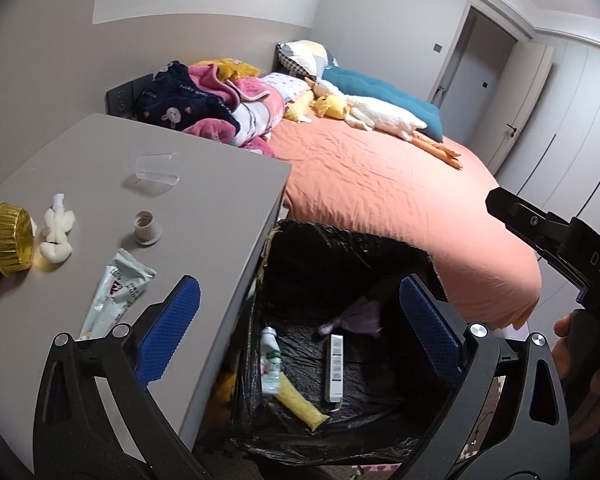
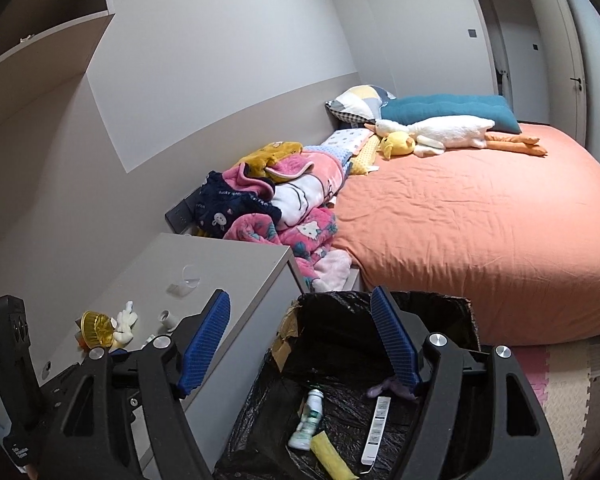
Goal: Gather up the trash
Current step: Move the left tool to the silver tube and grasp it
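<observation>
Below your two grippers, the trash already lies at the bottom of the black-lined bin [image 1: 340, 248]: a small white bottle [image 1: 270, 364], a yellow packet [image 1: 300, 404] touching its lower end, a long white strip [image 1: 334, 368] and a purple scrap [image 1: 356, 316]. None of it sits between your pads; your left gripper [image 1: 300, 324] hangs above the bin with its jaws spread wide and empty, and your right gripper [image 2: 300, 340] likewise stands parted with nothing in it.

More trash waits on the grey table [image 1: 220, 184] just left of the bin: a pale sachet [image 1: 116, 300] near your left blue finger, a small grey cap [image 1: 146, 228], a white crumpled wad [image 1: 56, 236], a gold foil cup [image 1: 14, 240] on its side and a clear plastic cup [image 1: 154, 168] lying over.

Beyond the table is a bed with an orange sheet [image 2: 480, 232], heaped blankets [image 2: 284, 204], a plush goose [image 2: 448, 132] and a teal cushion [image 2: 448, 108], with a door [image 2: 500, 40] behind.

Your left view alone shows the sachet clearly and your hand [image 1: 568, 344] on the right tool; the right view alone shows foam floor mats [image 2: 572, 376] and the torn cardboard rim [image 2: 286, 332] under the liner.
</observation>
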Demonstrator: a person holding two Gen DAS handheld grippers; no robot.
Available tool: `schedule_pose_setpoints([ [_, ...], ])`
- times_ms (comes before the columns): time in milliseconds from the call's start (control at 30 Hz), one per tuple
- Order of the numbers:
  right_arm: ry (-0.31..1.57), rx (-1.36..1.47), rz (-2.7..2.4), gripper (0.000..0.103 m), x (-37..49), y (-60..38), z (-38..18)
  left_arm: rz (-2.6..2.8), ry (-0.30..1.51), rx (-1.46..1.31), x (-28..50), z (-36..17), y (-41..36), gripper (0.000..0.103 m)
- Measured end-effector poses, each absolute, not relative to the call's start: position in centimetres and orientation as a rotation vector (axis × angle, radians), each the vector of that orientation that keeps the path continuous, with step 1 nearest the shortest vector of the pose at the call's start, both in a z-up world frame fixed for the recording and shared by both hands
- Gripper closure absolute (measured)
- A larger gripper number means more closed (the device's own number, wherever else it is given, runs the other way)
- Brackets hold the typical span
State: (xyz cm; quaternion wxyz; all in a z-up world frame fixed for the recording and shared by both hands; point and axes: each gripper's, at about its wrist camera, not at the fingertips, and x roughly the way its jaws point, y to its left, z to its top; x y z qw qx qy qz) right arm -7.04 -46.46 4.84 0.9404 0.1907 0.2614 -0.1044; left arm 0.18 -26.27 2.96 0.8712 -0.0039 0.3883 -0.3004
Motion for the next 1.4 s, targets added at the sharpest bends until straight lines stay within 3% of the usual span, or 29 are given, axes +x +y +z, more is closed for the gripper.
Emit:
schedule_pose_setpoints([
  [1400,0.671,0.333,0.010,0.029,2.6,-36.7,0.5,-0.354,0.880,0.015,5.1,-2.5,-15.6,0.006],
])
